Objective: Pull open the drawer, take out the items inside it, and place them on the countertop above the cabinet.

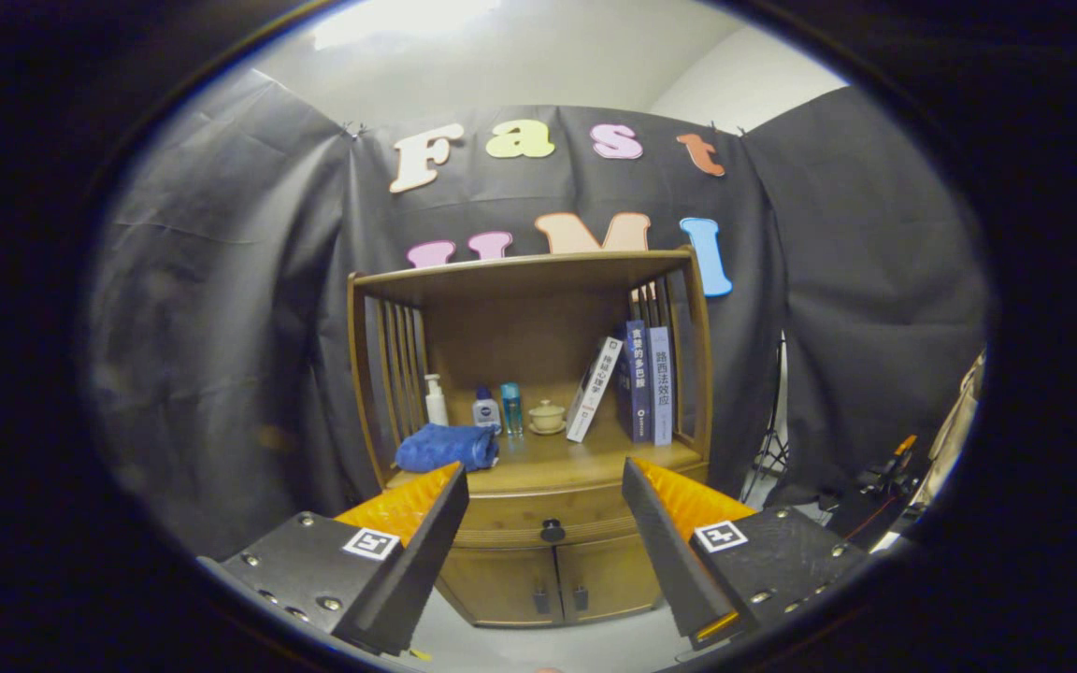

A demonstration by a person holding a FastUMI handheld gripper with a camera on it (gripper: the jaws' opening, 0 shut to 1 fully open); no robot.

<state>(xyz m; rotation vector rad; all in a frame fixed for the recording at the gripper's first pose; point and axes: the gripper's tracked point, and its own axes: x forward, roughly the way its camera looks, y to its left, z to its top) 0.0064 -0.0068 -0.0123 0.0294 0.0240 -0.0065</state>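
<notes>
Holding my jaws (545,509) wide apart with nothing between them, I face a wooden cabinet (538,561) that stands well ahead of me. Its drawer (538,517) sits shut in the gap between my jaws, with a dark round knob (552,531) at its middle. Below the drawer are two closed doors (552,578), each with a small dark handle near the centre seam.

Above the drawer lies the surface (585,458), a wooden countertop under an open hutch with slatted sides. A folded blue towel (446,448) rests at its left front, just beyond my left jaw. Behind the towel stands a white pump bottle (436,401), then a small white bottle with a blue cap (486,408), a clear blue bottle (511,408) and a pale lidded cup on a saucer (547,417). To the right, a white book (594,390) leans against two upright blue books (646,383). The spines carry Chinese writing, too small for me to read with certainty.

Black cloth (221,327) hangs behind and beside the cabinet, beneath a pale ceiling. The floor (538,645) under the cabinet is light grey. Stands and gear (884,477) crowd the right.
</notes>
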